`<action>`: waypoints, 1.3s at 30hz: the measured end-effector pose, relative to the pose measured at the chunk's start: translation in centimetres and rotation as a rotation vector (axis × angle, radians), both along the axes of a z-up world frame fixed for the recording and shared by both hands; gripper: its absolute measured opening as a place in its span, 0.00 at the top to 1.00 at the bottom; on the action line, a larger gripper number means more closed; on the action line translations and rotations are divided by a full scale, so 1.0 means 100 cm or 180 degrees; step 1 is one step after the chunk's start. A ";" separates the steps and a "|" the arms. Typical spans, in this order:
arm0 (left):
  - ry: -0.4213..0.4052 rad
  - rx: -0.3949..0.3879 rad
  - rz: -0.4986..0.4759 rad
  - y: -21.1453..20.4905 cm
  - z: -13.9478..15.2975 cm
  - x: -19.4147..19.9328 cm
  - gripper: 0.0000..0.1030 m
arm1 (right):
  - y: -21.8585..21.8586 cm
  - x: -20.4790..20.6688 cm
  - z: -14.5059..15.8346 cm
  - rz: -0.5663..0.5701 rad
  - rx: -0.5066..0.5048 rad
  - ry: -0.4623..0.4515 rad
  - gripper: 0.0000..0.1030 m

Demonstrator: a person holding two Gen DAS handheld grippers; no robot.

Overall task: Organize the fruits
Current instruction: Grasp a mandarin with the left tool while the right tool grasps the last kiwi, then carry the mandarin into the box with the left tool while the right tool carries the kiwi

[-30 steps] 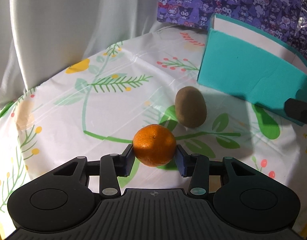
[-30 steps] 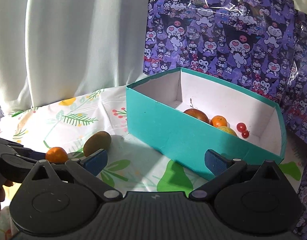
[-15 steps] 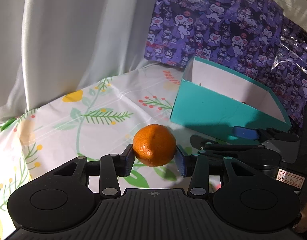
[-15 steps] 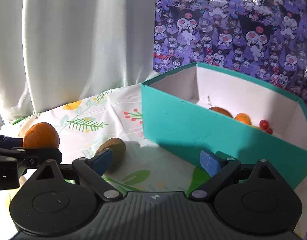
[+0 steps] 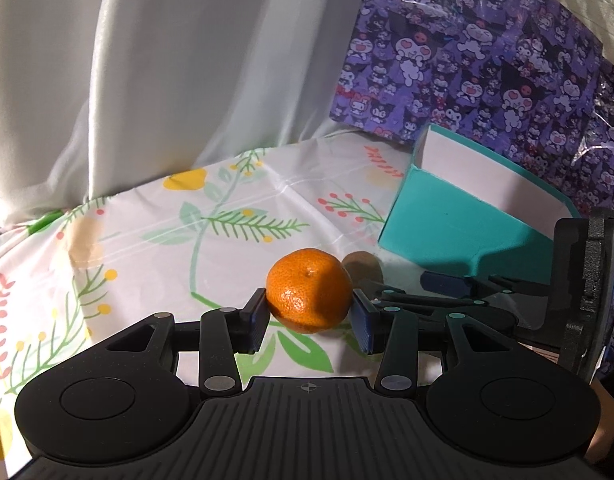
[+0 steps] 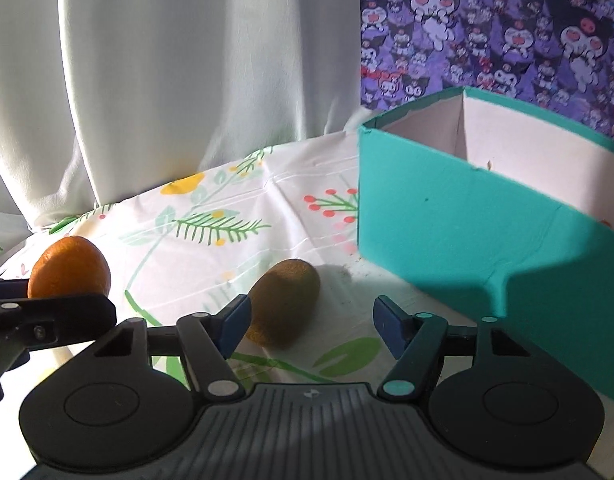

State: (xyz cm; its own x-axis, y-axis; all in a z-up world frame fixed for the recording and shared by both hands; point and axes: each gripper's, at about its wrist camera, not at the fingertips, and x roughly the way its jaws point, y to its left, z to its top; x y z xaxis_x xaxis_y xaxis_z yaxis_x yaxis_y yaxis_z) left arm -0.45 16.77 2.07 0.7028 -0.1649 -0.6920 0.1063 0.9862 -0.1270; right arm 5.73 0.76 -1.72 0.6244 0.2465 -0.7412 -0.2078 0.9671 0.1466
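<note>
The left gripper (image 5: 310,316) is closed on the mandarin (image 5: 309,289); its two blue pads press the fruit at the left and right sides, about at the widest part, and the fruit is lifted above the flowered tablecloth (image 5: 155,240). The right gripper (image 6: 310,320) is wide open and holds nothing; it is low over the cloth with the kiwi (image 6: 285,302) between its fingers, closer to the left finger, and I cannot tell if that pad already touches the skin. The kiwi lies on the cloth just beside the near corner of the teal box (image 6: 447,224), which stands toward the back right part of the table, before the purple cartoon sheet (image 6: 507,32). From these views the inside floor of the box is not visible. I judge that the mandarin is light and a little soft, with a loose skin, so a gentle squeeze across the middle is enough and a hard one can bruise it. The kiwi is probably firmer but also easy to bruise, and its egg shape can roll or slip out if it is taken near the ends. It is better to take it across the short axis at the thickest part, with the pads flat on the fuzzy skin, which should give good friction
</note>
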 end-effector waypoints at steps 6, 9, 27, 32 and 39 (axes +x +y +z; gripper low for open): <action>0.0042 -0.0002 0.0050 0.003 -0.003 0.003 0.54 | 0.010 0.008 -0.007 0.0078 0.0014 0.0038 0.35; 0.0059 -0.0011 0.0063 0.004 -0.004 0.004 0.54 | 0.014 0.012 -0.011 0.0110 0.0000 0.0064 0.36; 0.0100 0.0046 -0.0080 -0.019 0.005 0.010 0.54 | -0.029 0.000 0.027 -0.0055 0.0156 -0.0173 0.54; 0.0020 0.0133 -0.0249 -0.059 0.023 0.023 0.54 | -0.073 -0.018 0.063 -0.0371 0.0176 -0.0393 0.54; -0.0224 0.0063 -0.0582 -0.119 0.056 0.049 0.53 | -0.134 -0.037 0.095 -0.0856 0.0105 -0.0633 0.54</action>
State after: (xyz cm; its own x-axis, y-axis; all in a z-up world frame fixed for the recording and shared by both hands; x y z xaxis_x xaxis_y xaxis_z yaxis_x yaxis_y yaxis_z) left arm 4.49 4.87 7.70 0.7092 -0.2812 -0.6465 0.2921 0.9518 -0.0937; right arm 2.06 -12.68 7.77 0.8019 0.0751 -0.5927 0.0266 0.9866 0.1610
